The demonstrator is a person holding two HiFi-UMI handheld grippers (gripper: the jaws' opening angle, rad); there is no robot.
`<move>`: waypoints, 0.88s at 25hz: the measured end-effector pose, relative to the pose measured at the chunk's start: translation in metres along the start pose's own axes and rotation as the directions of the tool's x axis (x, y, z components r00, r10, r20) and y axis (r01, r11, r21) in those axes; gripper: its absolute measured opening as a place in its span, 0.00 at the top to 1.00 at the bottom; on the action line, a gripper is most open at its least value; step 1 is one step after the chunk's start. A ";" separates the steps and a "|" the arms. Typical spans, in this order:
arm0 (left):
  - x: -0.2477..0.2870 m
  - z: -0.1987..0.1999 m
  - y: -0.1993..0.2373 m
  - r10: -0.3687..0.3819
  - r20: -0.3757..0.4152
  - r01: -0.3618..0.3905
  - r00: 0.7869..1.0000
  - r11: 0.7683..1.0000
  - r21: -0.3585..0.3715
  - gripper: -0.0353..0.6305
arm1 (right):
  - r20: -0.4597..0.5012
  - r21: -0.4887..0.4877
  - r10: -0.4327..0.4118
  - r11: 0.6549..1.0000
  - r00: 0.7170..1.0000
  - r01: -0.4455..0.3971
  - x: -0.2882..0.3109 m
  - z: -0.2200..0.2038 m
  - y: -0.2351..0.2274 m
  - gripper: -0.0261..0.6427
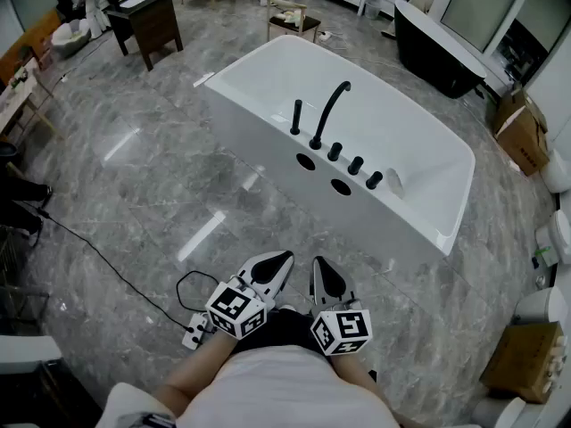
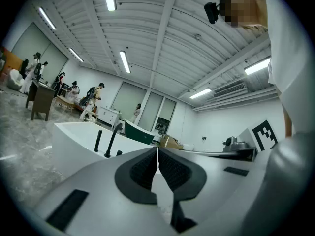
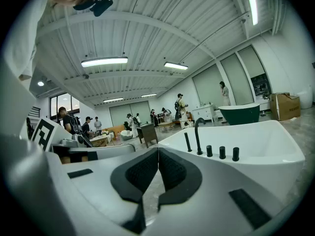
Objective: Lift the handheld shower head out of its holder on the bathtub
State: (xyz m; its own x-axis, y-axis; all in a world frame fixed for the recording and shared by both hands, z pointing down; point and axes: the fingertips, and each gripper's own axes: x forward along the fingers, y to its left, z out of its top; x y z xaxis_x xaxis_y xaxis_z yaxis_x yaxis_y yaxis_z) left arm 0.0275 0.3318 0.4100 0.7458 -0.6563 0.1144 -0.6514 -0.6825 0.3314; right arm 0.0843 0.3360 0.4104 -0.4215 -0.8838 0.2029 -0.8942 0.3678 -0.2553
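A white bathtub [image 1: 268,105] stands on the marble floor ahead of me. On its near rim the black handheld shower head [image 1: 296,117] stands upright in its holder, left of the curved black faucet [image 1: 328,114] and a row of black knobs [image 1: 355,165]. Both grippers are held close to my body, well short of the tub. The left gripper [image 1: 280,260] is shut with nothing in it, and so is the right gripper [image 1: 320,266]. The left gripper view has the shower head [image 2: 97,140] far off beyond the shut left gripper [image 2: 157,154]. From the right gripper [image 3: 158,154], the shower head [image 3: 187,142] is likewise distant.
A black cable and a power strip [image 1: 196,330] lie on the floor at my left. A black bathtub [image 1: 437,52] stands at the back right, cardboard boxes [image 1: 522,127] at the right edge, a dark cabinet [image 1: 147,20] at the back left. People move about far behind.
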 end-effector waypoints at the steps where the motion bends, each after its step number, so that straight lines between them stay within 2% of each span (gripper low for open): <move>1: 0.001 0.000 0.001 0.002 0.000 -0.002 1.000 1.000 -0.001 0.93 | -0.001 0.001 0.003 1.000 1.000 -0.003 0.001 0.000 -0.001 0.94; 9: -0.002 -0.001 0.007 0.009 0.001 -0.009 1.000 1.000 -0.006 0.93 | -0.014 -0.005 0.033 0.999 0.999 -0.033 0.008 -0.003 0.009 0.94; 22: -0.013 0.004 0.027 -0.006 -0.002 0.006 1.000 1.000 -0.015 0.93 | 0.003 0.019 0.021 1.000 1.000 -0.021 0.021 -0.001 0.024 0.93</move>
State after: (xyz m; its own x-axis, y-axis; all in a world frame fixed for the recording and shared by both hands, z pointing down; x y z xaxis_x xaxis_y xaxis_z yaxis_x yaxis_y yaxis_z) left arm 0.0001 0.3209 0.4136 0.7497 -0.6519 0.1140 -0.6450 -0.6813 0.3461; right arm 0.0542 0.3265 0.4100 -0.4401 -0.8765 0.1949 -0.8820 0.3812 -0.2773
